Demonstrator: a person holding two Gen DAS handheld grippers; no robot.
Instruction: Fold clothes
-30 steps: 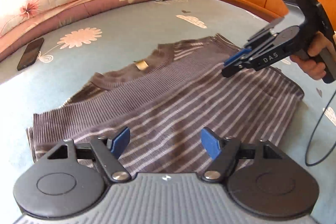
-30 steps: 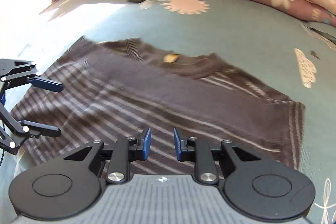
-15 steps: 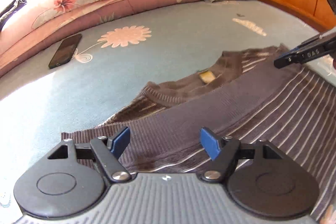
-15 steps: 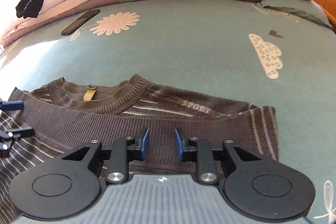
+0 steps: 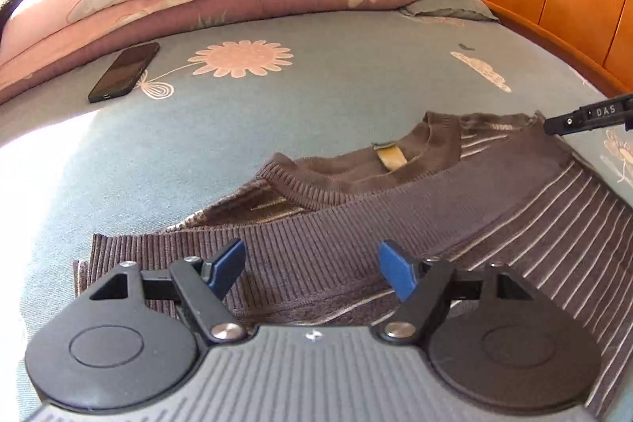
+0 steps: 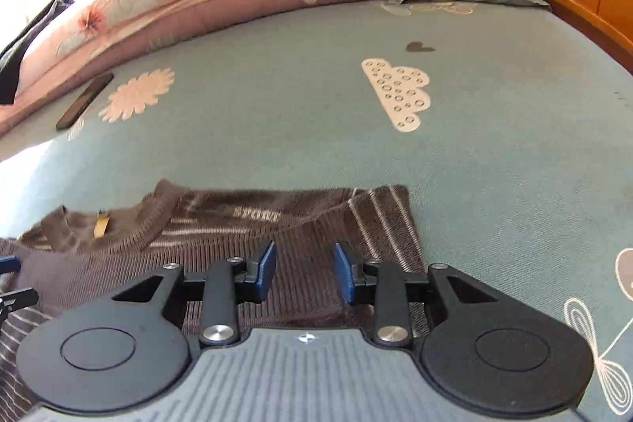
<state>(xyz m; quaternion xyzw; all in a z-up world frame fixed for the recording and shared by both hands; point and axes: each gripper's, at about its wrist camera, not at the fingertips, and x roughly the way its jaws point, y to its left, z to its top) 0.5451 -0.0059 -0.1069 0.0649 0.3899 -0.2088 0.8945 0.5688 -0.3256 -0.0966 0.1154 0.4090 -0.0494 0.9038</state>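
Left wrist view: my left gripper hangs released, blue pads wide over the ribbed hem of the brown striped sweater folded on the bed; its right side runs out of frame. Only a tip of my right gripper shows. A phone lies well apart.

Right wrist view: my right gripper is opening, nothing pinched, over the sweater's slightly blurred, perhaps doubled, right edge; open bedsheet beyond.
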